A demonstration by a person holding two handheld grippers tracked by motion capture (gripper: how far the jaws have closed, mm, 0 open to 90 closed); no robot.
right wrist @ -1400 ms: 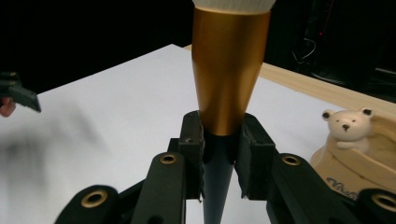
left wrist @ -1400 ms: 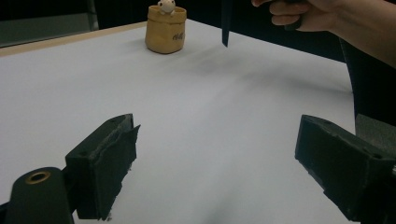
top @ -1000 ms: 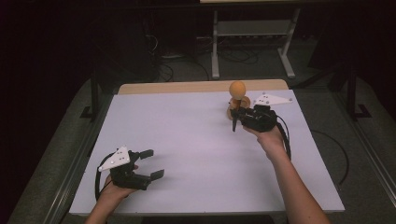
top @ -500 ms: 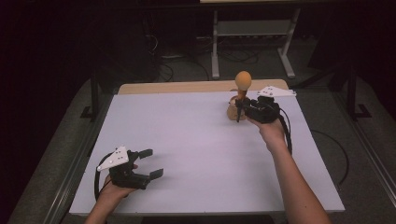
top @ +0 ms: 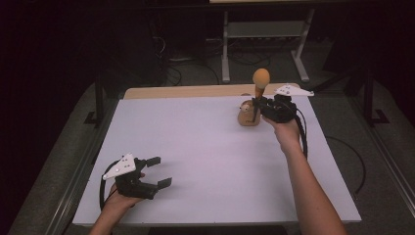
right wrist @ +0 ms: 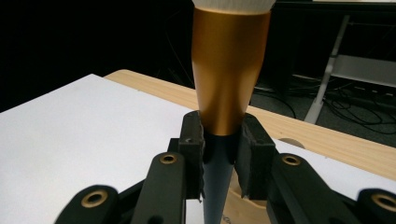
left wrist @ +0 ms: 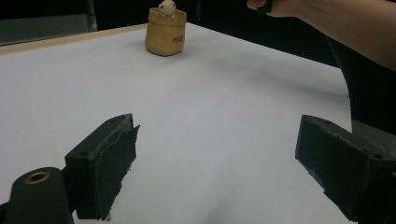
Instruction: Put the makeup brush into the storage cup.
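A: What has the right gripper [top: 258,102] got?

B: A brush [right wrist: 227,79] — its jaws are clamped on the handle just where the copper-coloured sleeve narrows into the dark stem. In the right gripper view the sleeve rises straight up between the two black pads, and the pale bristle base sits at the very top edge.

A: And from above?

B: In the high view the brush stands upright out of the gripper, its rounded orange-looking head [top: 261,77] above the jaws. The dark stem hangs down below the pads.

A: Where is the little tan pouch [top: 248,113]?

B: Just beside the right gripper, on its side toward the middle of the white table [top: 205,142] and a bit below it. In the right gripper view the pouch's rim peeks out right under the jaws, behind the stem. Whether the stem's tip is inside the pouch or only near it, I cannot tell.

A: Anything in the pouch?

B: The left gripper view shows a small pale figure [left wrist: 166,8] poking out of its top — the pouch [left wrist: 165,33] stands upright, well ahead of that gripper.

A: And the left gripper [top: 155,171] itself?

B: Jaws spread wide, nothing between them, bare table ahead of them. It sits near the table's front edge, well apart from the right gripper and the brush.
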